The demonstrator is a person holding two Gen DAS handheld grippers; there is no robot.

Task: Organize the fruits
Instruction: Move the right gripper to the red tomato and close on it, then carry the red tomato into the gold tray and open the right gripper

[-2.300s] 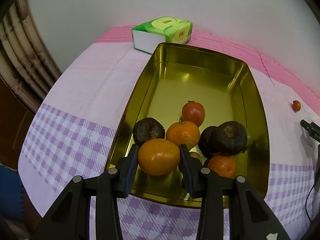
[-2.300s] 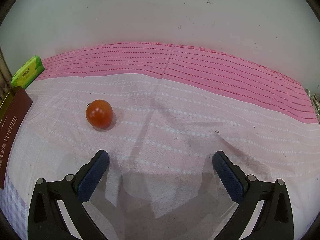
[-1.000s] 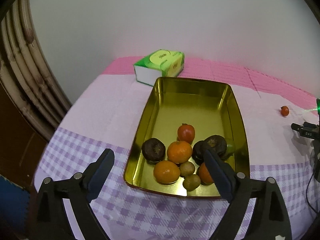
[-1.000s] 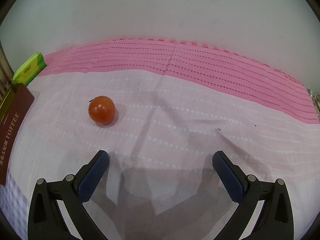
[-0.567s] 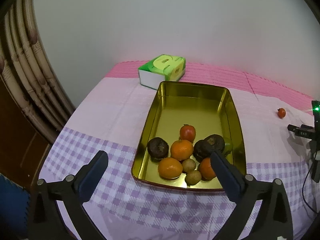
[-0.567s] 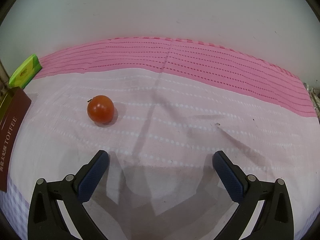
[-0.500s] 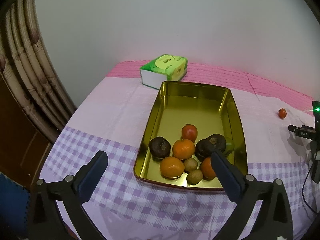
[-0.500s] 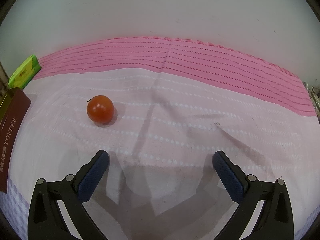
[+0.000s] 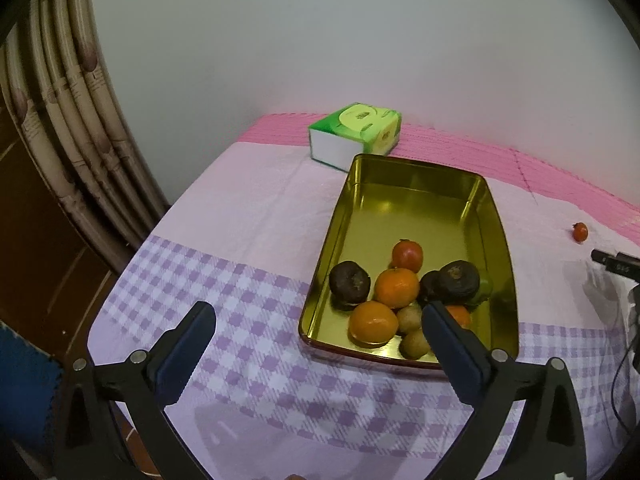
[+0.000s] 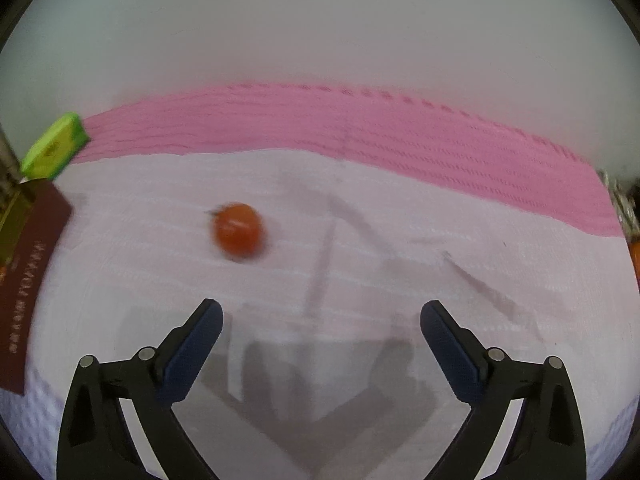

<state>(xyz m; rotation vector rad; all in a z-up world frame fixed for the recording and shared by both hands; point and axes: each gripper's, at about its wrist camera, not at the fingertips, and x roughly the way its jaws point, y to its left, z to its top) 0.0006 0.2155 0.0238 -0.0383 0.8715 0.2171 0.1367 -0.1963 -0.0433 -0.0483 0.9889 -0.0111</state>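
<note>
One gold tin holds oranges, dark fruits and a tomato, clustered at its near end. Left gripper hovers before the tin, jaws apart, empty. Right gripper, right of the tin, jaws closing, empty; a loose tomato lies beyond.

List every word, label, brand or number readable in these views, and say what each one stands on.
Dark red outer side of the gold metal tin: a row of pale lettering, too blurred by motion to read.
Green and white tissue pack: a round yellow-green logo and small print, too small to read.
Black device at the right edge: tiny pale marking, unreadable.
No other text shows.
</note>
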